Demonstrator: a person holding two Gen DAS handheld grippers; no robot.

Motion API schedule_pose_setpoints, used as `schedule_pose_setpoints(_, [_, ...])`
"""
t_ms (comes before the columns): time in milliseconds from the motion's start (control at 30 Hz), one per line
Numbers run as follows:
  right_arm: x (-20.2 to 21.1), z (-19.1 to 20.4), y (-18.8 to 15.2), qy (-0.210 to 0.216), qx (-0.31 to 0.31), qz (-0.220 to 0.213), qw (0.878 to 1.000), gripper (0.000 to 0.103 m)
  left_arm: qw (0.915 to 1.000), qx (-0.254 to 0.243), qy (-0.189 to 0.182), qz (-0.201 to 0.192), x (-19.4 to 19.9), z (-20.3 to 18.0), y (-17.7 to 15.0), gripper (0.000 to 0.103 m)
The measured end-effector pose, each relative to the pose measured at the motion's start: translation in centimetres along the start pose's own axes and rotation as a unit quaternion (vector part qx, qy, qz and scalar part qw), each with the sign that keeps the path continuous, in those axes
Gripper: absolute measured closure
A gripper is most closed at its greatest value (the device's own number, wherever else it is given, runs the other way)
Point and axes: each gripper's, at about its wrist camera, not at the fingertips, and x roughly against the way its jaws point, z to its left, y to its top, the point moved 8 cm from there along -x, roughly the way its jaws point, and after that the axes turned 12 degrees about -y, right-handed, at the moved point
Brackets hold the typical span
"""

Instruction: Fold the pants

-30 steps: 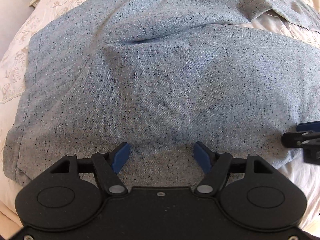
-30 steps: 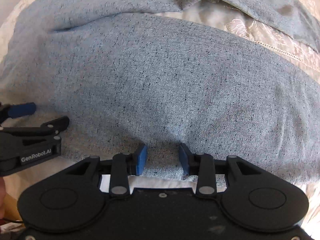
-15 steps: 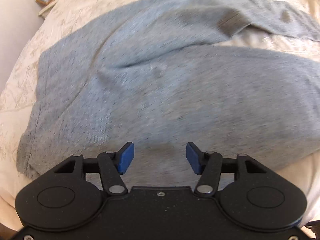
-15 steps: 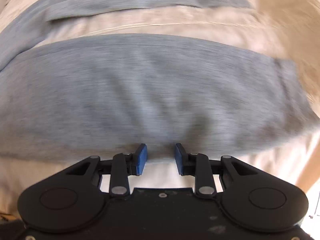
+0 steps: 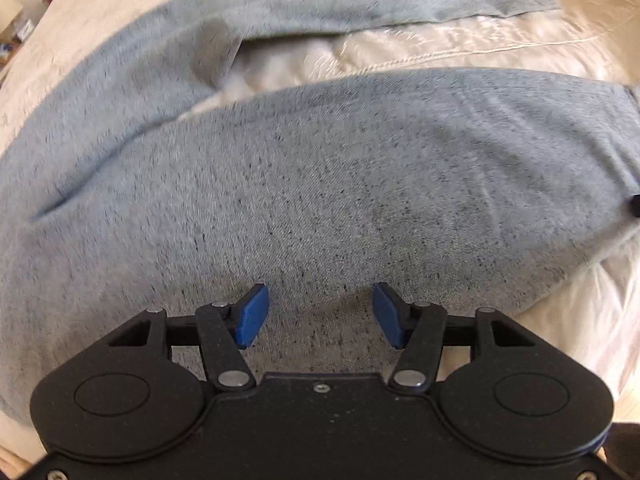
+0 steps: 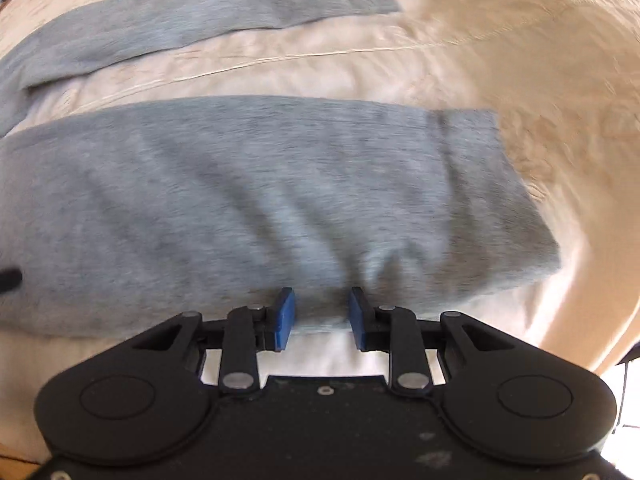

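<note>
Grey speckled pants (image 5: 320, 184) lie spread flat on a cream bedspread (image 5: 460, 48), legs running to the right and split apart. My left gripper (image 5: 316, 316) is open and empty, its blue pads over the near edge of the nearer leg. In the right wrist view the nearer leg (image 6: 260, 200) ends in a cuff at the right, and the far leg (image 6: 192, 24) lies behind. My right gripper (image 6: 322, 318) is open with its pads at the near edge of that leg, close to the cuff end. It holds nothing.
The bedspread (image 6: 520, 60) surrounds the pants, with a stitched seam between the two legs. A bedside shelf with small items (image 5: 20, 20) shows at the far left. The bed's edge curves down at the right (image 6: 612, 332).
Both grippers have moved right along the nearer leg, from the seat end toward the cuff. The left jaws have narrowed a little; the right jaws have widened a little.
</note>
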Motion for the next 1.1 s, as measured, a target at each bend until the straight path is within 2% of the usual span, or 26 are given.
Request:
schedule_pose_setpoints(100, [-0.5,-1.9,1.4,-0.028,-0.002,-0.008,1.0,0.076,0.9995,0.032,0.0,0.004,0.5,0.9,0.7,0.04])
schedule_pose_setpoints(167, [-0.1,-2.2,2.4,-0.03,-0.005,-0.016,0.999,0.075,0.999,0.04,0.007,-0.019,1.6,1.3,1.6,0.041])
schedule_pose_setpoints(267, [0.8,-1.7,4.3,0.02,-0.02,-0.032,0.999,0.075,0.998,0.044,0.016,-0.042,2.0,1.8,2.8,0.041])
schedule_pose_setpoints(333, [0.9,-0.6,5.3,0.045,-0.017,-0.033,0.998,0.074,0.9978,0.048,0.024,-0.04,1.0,2.2,3.5,0.041])
schedule_pose_setpoints(400, [1.0,1.2,5.3,0.05,-0.01,-0.023,0.998,0.074,0.9975,0.054,0.036,-0.027,-0.3,3.0,3.7,0.038])
schedule_pose_setpoints(467, [0.3,2.4,5.0,0.029,0.003,-0.009,1.0,0.075,0.9978,0.057,0.034,-0.009,-1.1,3.7,3.8,0.037])
schedule_pose_setpoints(533, [-0.4,2.7,4.9,-0.012,0.019,0.02,1.0,0.076,0.9978,0.059,0.029,-0.009,-0.4,4.2,4.6,0.041])
schedule_pose_setpoints(600, [0.6,2.8,6.0,-0.008,0.011,0.018,1.0,0.076,0.9977,0.057,0.026,-0.028,1.3,4.7,5.9,0.044])
schedule_pose_setpoints(733, [4.5,3.6,9.5,0.015,0.006,-0.023,1.0,0.076,0.9953,0.063,0.014,-0.072,5.4,6.6,9.8,0.044])
schedule_pose_setpoints(967, [9.6,5.6,18.2,0.046,-0.016,-0.079,0.996,0.074,0.9835,0.07,0.044,-0.161,12.5,11.4,19.4,0.044])
schedule_pose_setpoints(1100, [10.5,6.5,22.6,0.056,-0.04,-0.092,0.993,0.073,0.9763,0.075,0.064,-0.193,15.1,14.1,22.0,0.043])
